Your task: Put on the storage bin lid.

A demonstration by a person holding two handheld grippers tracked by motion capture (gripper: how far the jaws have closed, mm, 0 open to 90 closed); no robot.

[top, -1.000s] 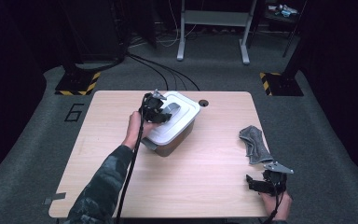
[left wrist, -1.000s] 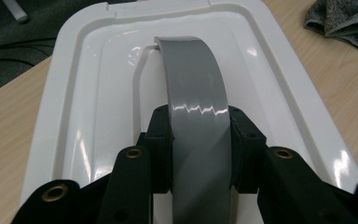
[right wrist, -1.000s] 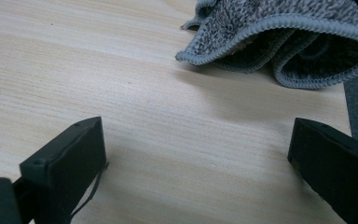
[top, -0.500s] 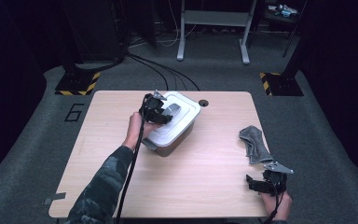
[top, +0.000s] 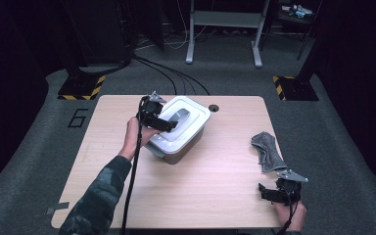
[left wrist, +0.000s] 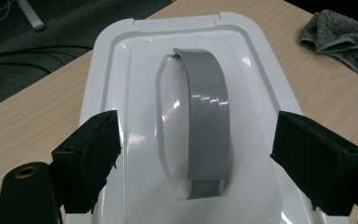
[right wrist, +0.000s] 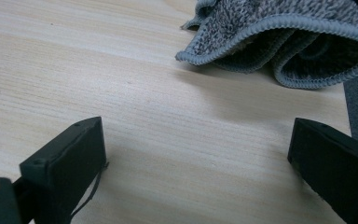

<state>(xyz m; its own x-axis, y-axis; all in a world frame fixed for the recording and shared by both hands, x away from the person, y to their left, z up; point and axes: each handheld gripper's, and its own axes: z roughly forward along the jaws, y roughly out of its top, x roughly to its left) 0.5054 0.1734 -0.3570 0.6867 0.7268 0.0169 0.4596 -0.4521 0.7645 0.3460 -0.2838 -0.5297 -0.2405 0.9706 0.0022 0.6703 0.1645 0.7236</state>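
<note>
A white-lidded box [top: 188, 128] stands left of the table's centre, and a grey strap handle [top: 178, 116] lies flat in its lid. My left gripper [top: 166, 123] hovers over the lid's near-left part. In the left gripper view the lid [left wrist: 130, 84] and its handle [left wrist: 208, 107] lie below my left gripper [left wrist: 198, 144]. Its jaws have just been opening and stand wide on either side of the handle without touching it. My right gripper [top: 270, 192] rests open at the table's near right corner; in its own view, my right gripper [right wrist: 198, 154] has only bare wood between the jaws.
A crumpled grey towel [top: 268, 151] lies just beyond the right gripper, close to the table's right edge; it also shows in the right gripper view as the towel [right wrist: 279, 32]. A small round hole [top: 214, 107] sits in the table [top: 215, 181] behind the box.
The left gripper has drawn back and up a little from the lid's handle, and its jaws stand wider. The right gripper and the towel have not moved.
</note>
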